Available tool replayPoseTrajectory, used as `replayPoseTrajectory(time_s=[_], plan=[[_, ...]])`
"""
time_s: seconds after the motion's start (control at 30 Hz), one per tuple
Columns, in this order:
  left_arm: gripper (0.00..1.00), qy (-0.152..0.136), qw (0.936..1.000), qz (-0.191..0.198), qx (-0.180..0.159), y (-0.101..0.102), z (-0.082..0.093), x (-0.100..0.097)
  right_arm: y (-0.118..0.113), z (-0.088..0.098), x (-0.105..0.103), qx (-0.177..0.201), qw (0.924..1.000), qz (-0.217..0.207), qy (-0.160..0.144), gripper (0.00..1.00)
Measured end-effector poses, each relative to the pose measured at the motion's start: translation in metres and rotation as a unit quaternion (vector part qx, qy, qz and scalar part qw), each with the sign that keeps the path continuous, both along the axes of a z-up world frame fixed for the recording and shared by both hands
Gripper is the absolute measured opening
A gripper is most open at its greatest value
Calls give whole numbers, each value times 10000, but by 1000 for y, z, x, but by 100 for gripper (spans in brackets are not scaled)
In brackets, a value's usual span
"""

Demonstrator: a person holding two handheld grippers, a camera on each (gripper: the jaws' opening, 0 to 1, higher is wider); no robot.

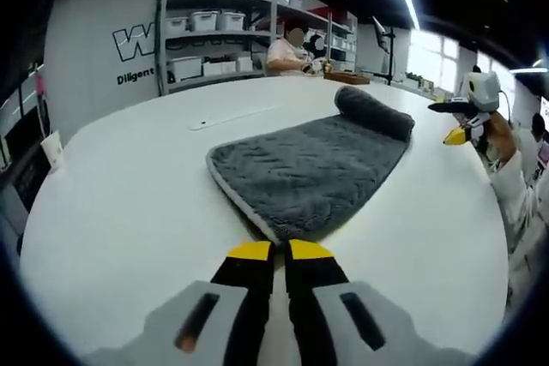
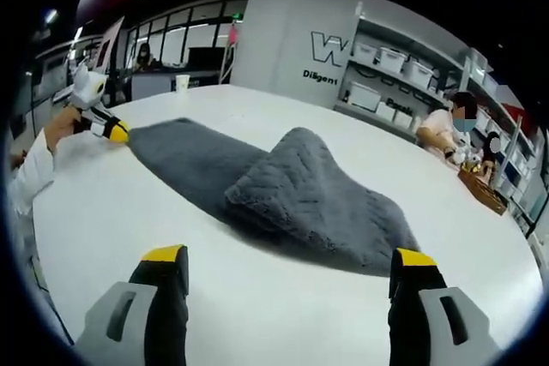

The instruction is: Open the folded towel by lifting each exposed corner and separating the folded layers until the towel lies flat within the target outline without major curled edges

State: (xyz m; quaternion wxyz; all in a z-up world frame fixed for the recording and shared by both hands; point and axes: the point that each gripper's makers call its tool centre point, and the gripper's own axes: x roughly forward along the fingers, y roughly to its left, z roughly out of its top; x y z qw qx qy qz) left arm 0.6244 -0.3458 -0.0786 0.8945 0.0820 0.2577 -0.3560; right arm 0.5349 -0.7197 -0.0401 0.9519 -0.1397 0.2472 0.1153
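**One grey towel, two pairs of tongs**

While a single grey towel [image 1: 313, 169] lies across the middle of the left gripper view, its plush, quilted pile shows a pale edge binding along the near border, and its far end is rolled into a thick cylinder toward the upper right. It rests on one white, smooth, rounded worktop [image 1: 129, 212]. At the bottom centre of that view the left tongs [image 1: 280, 251], black with yellow tips, are pressed together on the towel's near corner. At the right edge, the right tongs [image 1: 457, 135] are held in a hand above the worktop.

Seen from the right gripper view, the towel [image 2: 292, 190] spans the centre with one layer folded over into a soft hump. The right tongs [image 2: 290, 256] stand wide apart at the bottom, holding nothing, short of the towel's edge. At the upper left, the left tongs [image 2: 118, 133] meet the towel's far end.

Grey shelving [image 1: 223, 36] with white storage bins fills the background, where one person [image 1: 290, 56] sits.
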Motion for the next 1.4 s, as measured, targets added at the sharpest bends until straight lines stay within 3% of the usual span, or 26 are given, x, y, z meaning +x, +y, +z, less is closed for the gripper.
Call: replayPoseTrajectory(time_s=[0.3, 0.63, 0.77, 1.1, 1.17, 1.2, 1.23, 1.4], plan=[[3, -58, 9996, 136, 230, 13, 2, -7, -15, -3, 3, -11, 9999, -115, 44, 96], [3, -172, 9978, 595, 241, 47, 5, -9, -24, -12, 8, -62, 9999, -85, 115, 92], [3, -172, 9970, 726, 193, 57, 4, -13, -28, -19, 9, -298, 9993, -55, 228, 91], [4, -180, 9927, 1190, -11, 84, 5, -17, -34, -26, 18, -454, 9984, 54, 329, 87], [4, -200, 9909, 1327, 32, 92, 5, -18, -36, -23, 23, -606, 9979, 145, 199, 86], [4, -221, 9902, 1375, 54, 94, 5, -19, -35, -16, 30, -602, 9980, 172, -89, 86], [4, -231, 9895, 1428, 57, 97, 4, -20, -34, -15, 30, -595, 9980, 189, -98, 86], [4, -220, 9872, 1576, -118, 109, 2, -24, -41, -24, 30, -971, 9947, 282, 178, 80]])
